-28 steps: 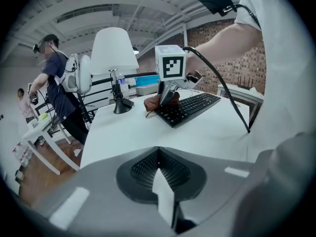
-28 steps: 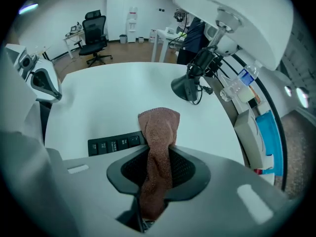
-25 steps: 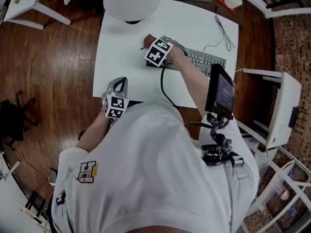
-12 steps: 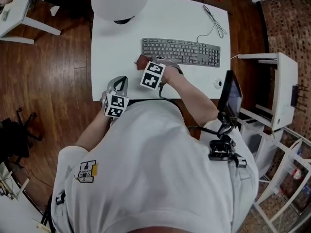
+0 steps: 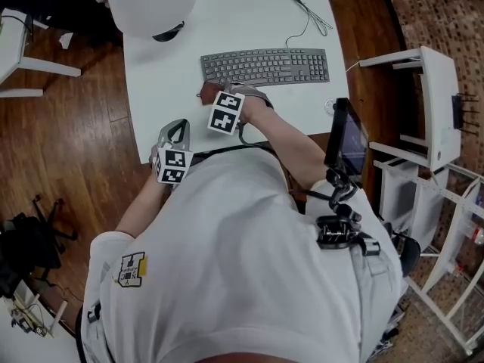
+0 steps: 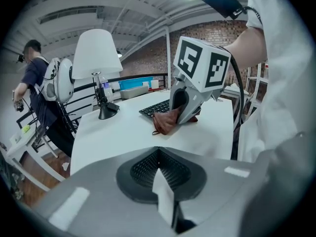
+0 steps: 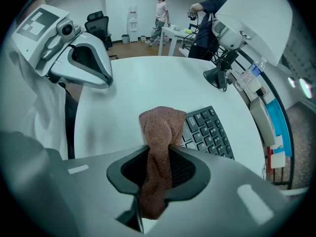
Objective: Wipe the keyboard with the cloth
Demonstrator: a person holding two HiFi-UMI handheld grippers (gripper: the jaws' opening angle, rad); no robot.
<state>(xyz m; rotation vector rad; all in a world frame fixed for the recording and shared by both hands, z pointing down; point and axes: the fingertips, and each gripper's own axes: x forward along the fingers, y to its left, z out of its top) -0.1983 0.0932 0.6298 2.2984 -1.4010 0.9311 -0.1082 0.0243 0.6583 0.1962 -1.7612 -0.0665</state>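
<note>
A grey keyboard lies across the white table. My right gripper points steeply down just in front of the keyboard's left end, shut on a brown cloth. In the right gripper view the cloth sticks out between the jaws, beside the keyboard's end keys. From the left gripper view the cloth touches the tabletop under the right gripper. My left gripper hovers at the table's near edge, shut and holding nothing; its jaws meet.
A white-shaded desk lamp stands at the table's far left, and the keyboard's cable trails off the far edge. A white shelf unit stands to the right. People stand far behind the table.
My right gripper has drawn back with the cloth from the keyboard's left end onto the bare table just in front of it. The left gripper has stayed put.
</note>
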